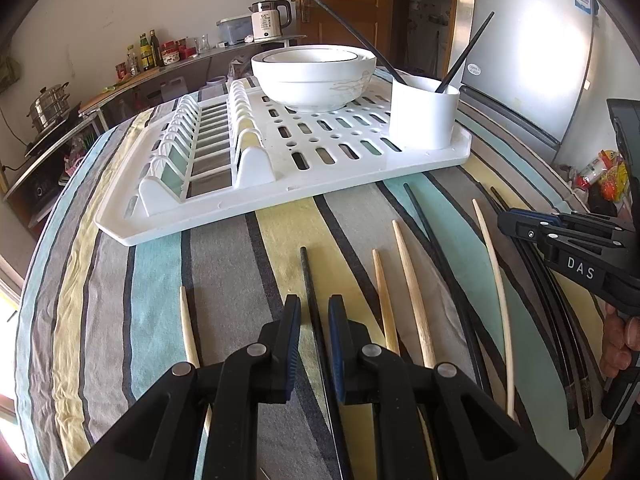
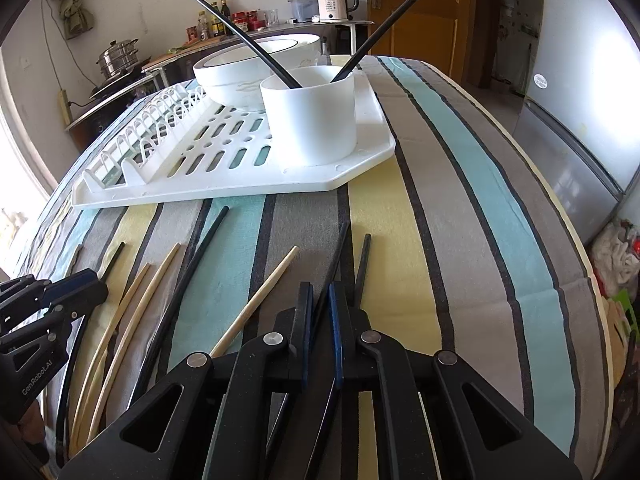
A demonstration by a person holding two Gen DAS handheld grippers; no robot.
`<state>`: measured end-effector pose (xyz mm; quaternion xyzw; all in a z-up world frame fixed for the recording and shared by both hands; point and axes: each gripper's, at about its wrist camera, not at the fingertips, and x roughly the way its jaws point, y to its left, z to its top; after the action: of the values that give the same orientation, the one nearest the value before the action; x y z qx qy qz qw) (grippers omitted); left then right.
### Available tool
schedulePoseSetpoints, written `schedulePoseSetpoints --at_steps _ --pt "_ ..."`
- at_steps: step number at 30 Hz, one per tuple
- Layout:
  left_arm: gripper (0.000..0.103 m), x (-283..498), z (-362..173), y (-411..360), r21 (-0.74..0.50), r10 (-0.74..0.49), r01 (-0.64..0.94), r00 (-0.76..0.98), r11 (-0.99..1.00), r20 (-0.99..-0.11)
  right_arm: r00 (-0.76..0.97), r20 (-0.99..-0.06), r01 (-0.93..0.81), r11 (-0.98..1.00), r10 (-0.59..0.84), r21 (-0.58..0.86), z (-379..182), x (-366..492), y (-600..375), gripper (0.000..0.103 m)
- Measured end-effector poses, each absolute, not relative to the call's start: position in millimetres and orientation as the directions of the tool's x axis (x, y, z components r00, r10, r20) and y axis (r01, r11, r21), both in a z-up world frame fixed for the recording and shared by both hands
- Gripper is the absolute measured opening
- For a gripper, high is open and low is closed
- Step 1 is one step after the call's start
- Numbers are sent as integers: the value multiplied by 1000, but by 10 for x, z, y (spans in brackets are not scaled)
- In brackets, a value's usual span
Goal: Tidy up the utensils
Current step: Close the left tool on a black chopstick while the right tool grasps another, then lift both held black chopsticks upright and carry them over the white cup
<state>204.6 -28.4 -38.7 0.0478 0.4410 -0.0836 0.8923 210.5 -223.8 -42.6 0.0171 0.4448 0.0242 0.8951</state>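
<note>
Chopsticks, black and pale wood, lie loose on the striped tablecloth [image 1: 224, 264] covering the surface, in front of a white dish rack [image 1: 280, 168].

Left wrist view. Left gripper [image 1: 314, 312]: jaws narrow, closed on a black chopstick [image 1: 310, 280] that runs out ahead between the pads. Wooden chopsticks [image 1: 412, 280] lie just beside it on the right, one more wooden chopstick [image 1: 188, 328] on the left, further black ones near the right gripper [image 1: 506, 222] at the frame edge. Containers: white utensil cup [image 1: 424, 116] at the rack's right corner, holding two black chopsticks that lean out over its rim; stacked white bowls [image 1: 314, 76] behind it, contents not visible.

Right wrist view. Right gripper [image 2: 320, 300]: jaws narrow, with a black chopstick [image 2: 338, 252] running between the pads, apparently pinched; a second black chopstick [image 2: 362, 268] lies just beside it, outside the grip. Utensil cup [image 2: 312, 116] stands straight ahead, with the same two black chopsticks crossing above it.

Handling note, by judgement: the step is picking up one black chopstick per hand for the cup. Lift each clear without dragging its neighbours, tip the forward end down, and lower it inside the rim rather than against the leaning pair, which could lever the light cup over.
</note>
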Motion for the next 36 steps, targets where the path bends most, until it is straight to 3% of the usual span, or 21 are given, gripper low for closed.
schedulePoseSetpoints --at_steps 5,7,17,36 --pt "12 2029 -387 -288 12 -105 188 603 982 -791 610 -791 -30 999 47 36 -426 2088 -2211 8" --pt "5 2029 -381 -295 18 -103 193 598 981 -795 608 -792 -28 999 50 41 -420 2087 -2214 7" --pt "4 1981 -298 -301 -30 -152 212 588 977 -794 610 -785 -46 994 108 101 -343 2052 -2254 6" --pt "4 1663 749 -55 -123 -253 228 738 966 -625 765 -609 -128 976 210 175 536 1626 -2274 5"
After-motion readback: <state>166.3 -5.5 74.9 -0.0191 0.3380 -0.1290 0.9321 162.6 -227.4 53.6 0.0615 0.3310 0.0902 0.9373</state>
